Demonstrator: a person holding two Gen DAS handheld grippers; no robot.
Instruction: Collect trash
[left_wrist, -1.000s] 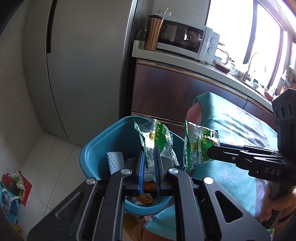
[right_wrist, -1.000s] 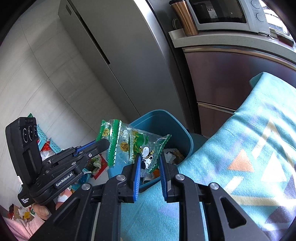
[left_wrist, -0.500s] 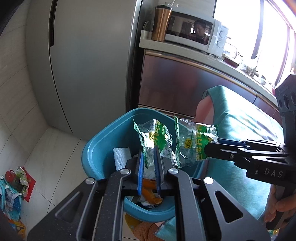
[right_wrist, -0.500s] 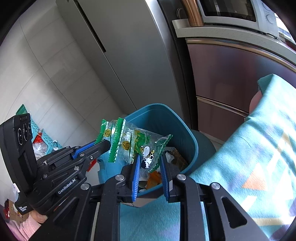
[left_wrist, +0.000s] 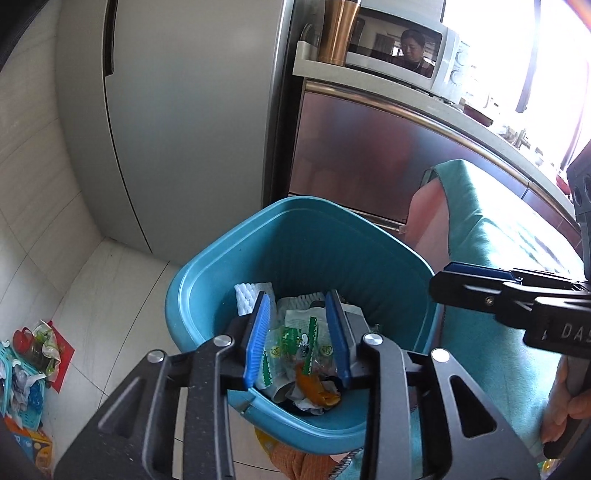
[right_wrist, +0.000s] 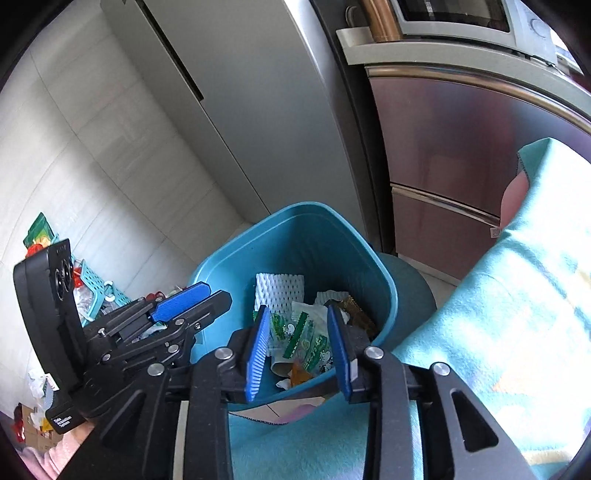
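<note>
Wrappers (left_wrist: 295, 343) lie in the blue bin (left_wrist: 207, 295) at the middle of the frame — green and clear, on top of white foam (left_wrist: 253, 295) and an orange scrap (left_wrist: 314, 387). Both claws hang over the bin. The left claw (left_wrist: 298, 339) is opening, with nothing pinched between its blue pads. The right claw (right_wrist: 297, 349) is opening too — nothing pinched there either. A teal cloth (right_wrist: 517, 295) fills the lower right.

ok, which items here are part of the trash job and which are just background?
Job:
- blue bin
- green snack wrappers lying in it
- left claw and right claw, both opening, nothing between them

Background:
- fridge
- microwave
- copper tumbler
- teal cloth
</note>
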